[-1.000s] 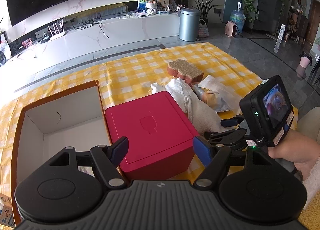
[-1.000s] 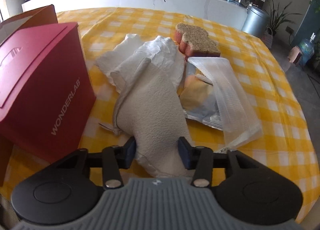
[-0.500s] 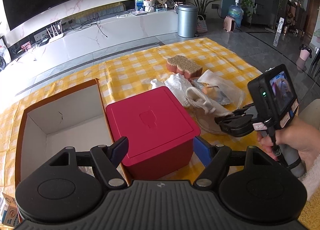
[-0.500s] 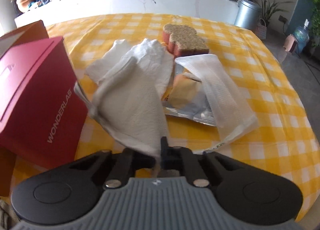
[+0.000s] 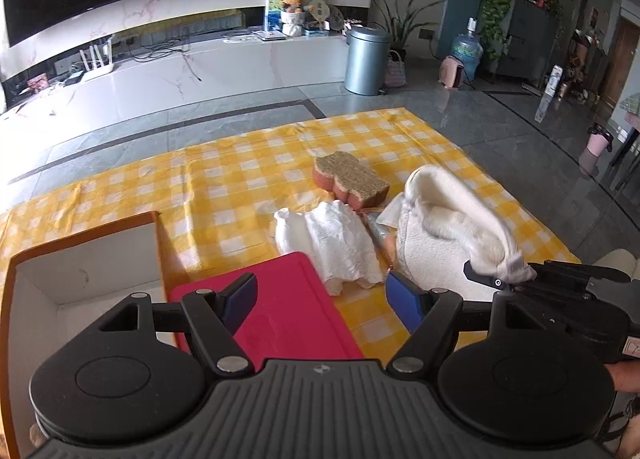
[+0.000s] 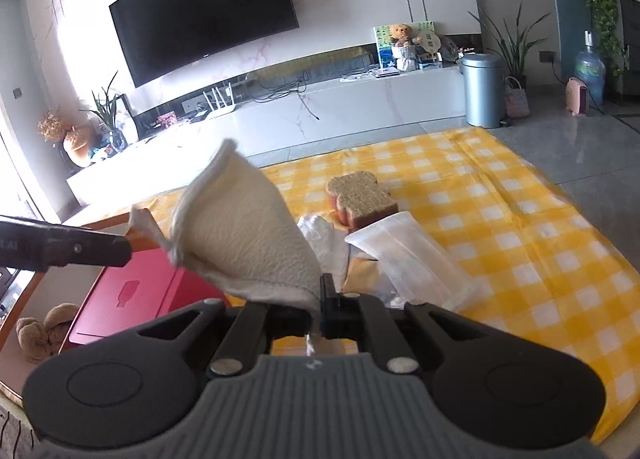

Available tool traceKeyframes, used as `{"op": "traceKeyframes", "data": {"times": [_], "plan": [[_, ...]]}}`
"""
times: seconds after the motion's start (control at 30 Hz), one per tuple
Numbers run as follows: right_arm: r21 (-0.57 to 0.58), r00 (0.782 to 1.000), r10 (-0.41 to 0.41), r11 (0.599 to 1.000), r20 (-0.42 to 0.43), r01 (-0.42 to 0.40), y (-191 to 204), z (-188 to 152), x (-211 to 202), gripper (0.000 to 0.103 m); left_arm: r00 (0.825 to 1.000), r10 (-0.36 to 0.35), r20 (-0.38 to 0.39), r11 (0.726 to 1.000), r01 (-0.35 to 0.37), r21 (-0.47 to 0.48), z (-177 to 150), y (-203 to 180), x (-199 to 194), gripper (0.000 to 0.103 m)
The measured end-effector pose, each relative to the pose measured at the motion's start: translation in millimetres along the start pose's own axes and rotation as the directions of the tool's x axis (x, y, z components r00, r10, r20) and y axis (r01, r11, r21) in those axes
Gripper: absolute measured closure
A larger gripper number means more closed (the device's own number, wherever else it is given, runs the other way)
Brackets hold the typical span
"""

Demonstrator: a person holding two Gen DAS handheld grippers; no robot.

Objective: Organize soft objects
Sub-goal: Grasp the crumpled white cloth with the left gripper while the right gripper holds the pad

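Lower centre of the right wrist view, your right gripper [image 6: 318, 313] is clamped on a corner of the towel [image 6: 244, 235], so it hangs clear of the pile. Your left gripper [image 5: 322, 301] sits wide and empty over the red box [image 5: 280, 319], probably waiting.

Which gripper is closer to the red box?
Left. The left gripper hangs open right over the red box; the right gripper, shut on a white cloth, is off beside it.

box [image 5: 288, 323] left of cloths [image 5: 340, 247]; sponge [image 5: 352, 179] behind
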State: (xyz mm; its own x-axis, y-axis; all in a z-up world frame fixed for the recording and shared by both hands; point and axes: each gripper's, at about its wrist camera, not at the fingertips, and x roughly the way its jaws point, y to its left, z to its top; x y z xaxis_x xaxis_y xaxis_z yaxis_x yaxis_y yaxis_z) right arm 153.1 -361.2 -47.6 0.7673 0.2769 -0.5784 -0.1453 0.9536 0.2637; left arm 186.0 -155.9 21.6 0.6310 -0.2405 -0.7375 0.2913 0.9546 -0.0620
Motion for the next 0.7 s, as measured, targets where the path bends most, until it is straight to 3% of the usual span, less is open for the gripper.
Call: {"op": "traceKeyframes", "data": {"times": [0.1,0.27,0.4,0.57,0.7], "plan": [[0.024,0.999,-0.048,0.999,0.000,0.048,-10.7,0.0,-2.7,0.101,0.999,-0.019,-0.036,0.999,0.020,0.039,17.4,-7.8,23.2,0.017],[0.044,0.999,-0.047,0.998,-0.008,0.047,-23.4,-5.6,-5.7,0.101,0.993,0.014,-0.121,0.997,-0.005,0.075,45.8,-13.5,67.3,0.017],[0.064,0.998,-0.057,0.996,-0.004,0.057,-27.2,-7.6,-8.6,0.101,0.975,0.039,-0.220,0.998,-0.028,0.055,57.4,-17.5,107.9,0.017],[0.073,0.999,-0.052,0.996,0.007,0.051,-30.7,-10.5,-11.8,0.101,0.938,0.039,-0.344,0.999,-0.042,-0.002,58.2,-23.1,158.0,0.017],[0.082,0.998,-0.057,0.995,0.003,0.056,-34.8,-13.0,-13.1,0.100,0.887,0.189,-0.422,0.982,-0.157,0.109,56.3,-33.5,194.1,0.017]]}}
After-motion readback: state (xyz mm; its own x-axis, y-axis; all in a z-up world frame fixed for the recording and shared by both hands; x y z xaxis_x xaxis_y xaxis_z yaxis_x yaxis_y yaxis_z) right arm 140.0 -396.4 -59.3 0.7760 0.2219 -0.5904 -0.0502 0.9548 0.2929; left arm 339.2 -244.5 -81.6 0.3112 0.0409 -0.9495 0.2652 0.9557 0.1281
